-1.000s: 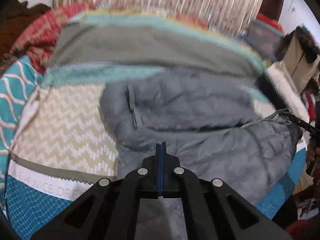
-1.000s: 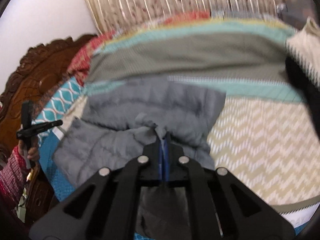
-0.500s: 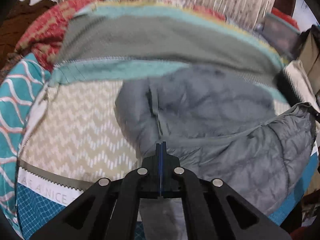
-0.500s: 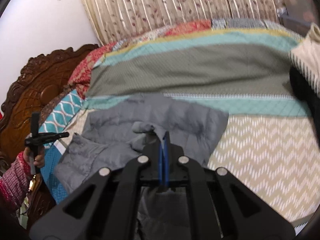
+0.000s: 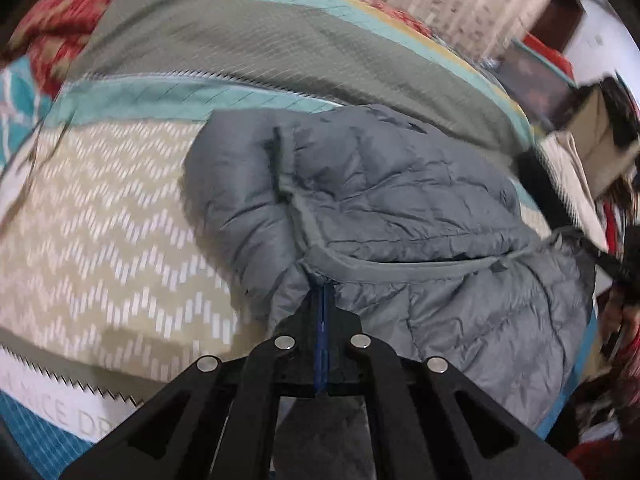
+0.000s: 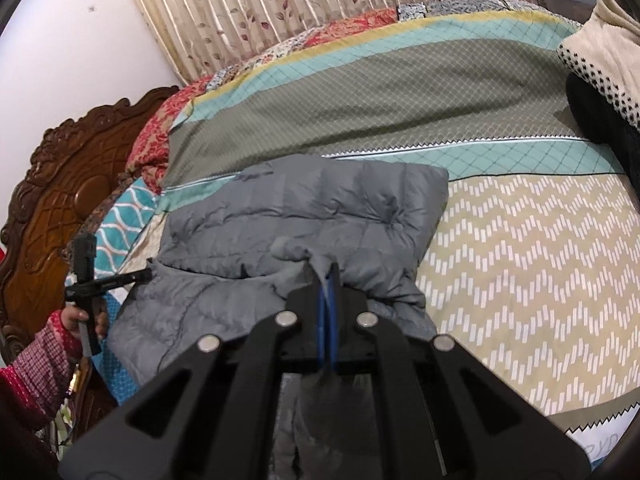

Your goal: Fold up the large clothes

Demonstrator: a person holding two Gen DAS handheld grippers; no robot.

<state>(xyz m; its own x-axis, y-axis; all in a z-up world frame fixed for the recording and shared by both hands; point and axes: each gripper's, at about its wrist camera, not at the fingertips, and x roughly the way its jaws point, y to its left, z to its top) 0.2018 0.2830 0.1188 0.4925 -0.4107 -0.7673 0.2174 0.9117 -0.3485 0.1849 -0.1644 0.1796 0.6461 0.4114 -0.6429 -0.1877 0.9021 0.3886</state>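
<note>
Grey quilted puffer jacket lies across the patterned bed, half folded; our left gripper and right gripper each pinch its near edge, fingers closed on fabric.

jacket: plain grey, quilted
bedspread: beige with white chevrons; teal, olive, yellow bands
curtain: cream stripes, red leaves
headboard: carved brown
</note>
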